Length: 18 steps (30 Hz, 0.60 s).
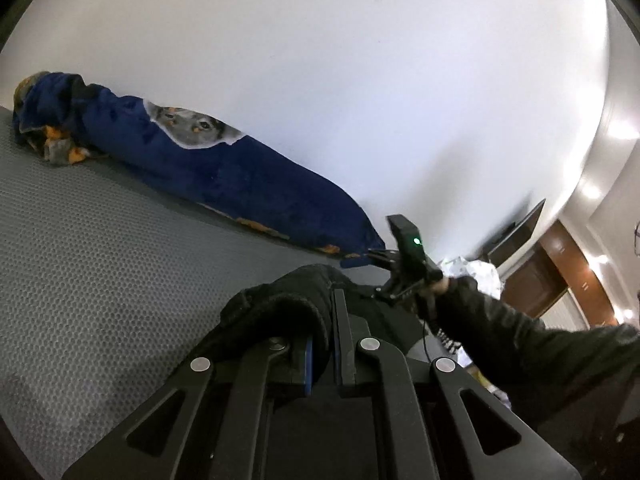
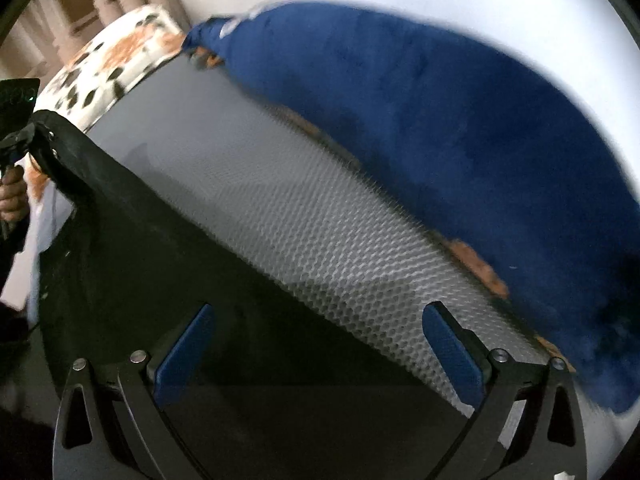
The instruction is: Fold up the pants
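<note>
The black pants [image 2: 132, 248] hang stretched over the grey honeycomb mat [image 2: 304, 216]. My left gripper [image 1: 322, 344] is shut on a bunched edge of the pants [image 1: 280, 304]; it shows in the right wrist view at the far left [image 2: 20, 140], holding the pants' corner up. My right gripper [image 2: 318, 344] is open, its blue pads [image 2: 452, 352] wide apart over the pants' edge and the mat; nothing is between them. It shows in the left wrist view [image 1: 404, 264] with a green light, held by a hand in a black sleeve.
A blue blanket [image 2: 460, 128] with a dog print lies along the white wall behind the mat; it also shows in the left wrist view [image 1: 224, 172]. A floral cushion [image 2: 120, 52] sits at the mat's far end. Wooden furniture [image 1: 548, 276] stands at the right.
</note>
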Available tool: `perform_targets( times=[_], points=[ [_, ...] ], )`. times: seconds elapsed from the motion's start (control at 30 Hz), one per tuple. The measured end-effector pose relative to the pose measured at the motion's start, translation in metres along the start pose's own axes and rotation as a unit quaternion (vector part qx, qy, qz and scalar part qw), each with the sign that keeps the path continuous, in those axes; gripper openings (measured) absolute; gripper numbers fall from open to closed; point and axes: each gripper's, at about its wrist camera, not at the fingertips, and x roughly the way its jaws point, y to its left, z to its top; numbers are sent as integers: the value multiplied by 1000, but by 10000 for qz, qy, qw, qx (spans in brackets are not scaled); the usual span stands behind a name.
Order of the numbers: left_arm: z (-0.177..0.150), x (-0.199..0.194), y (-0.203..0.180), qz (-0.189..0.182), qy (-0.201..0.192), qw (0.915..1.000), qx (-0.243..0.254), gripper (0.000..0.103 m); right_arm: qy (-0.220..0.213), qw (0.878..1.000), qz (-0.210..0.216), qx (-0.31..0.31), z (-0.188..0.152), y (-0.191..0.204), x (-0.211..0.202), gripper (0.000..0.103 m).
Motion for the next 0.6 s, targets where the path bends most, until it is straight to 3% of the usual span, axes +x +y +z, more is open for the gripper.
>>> perform_targets(
  times=[0.1, 0.23, 0.33, 0.37, 0.43, 0.6],
  points=[
    [-1, -7, 1, 92, 22, 10000, -26, 7, 275, 9990, 335, -150, 2, -9, 13, 95],
    [-3, -12, -2, 191, 100, 9998, -3, 7, 466, 9967, 626, -208, -1, -16, 25, 72],
    [-3, -8, 0, 250, 135, 9996, 12, 7, 467, 9963, 610, -398, -6, -12, 22, 41],
    [-2, -6, 1, 251, 139, 9996, -13, 7, 497, 9964, 546, -417, -8, -11, 22, 37],
    [1, -4, 5, 292, 165, 9994, -40, 7, 519, 9973, 409, -317, -15, -13, 17, 18],
    [4, -5, 15, 451, 243, 9986, -117, 7, 138, 9996, -187, -140, -34, 1, -17, 11]
  ],
)
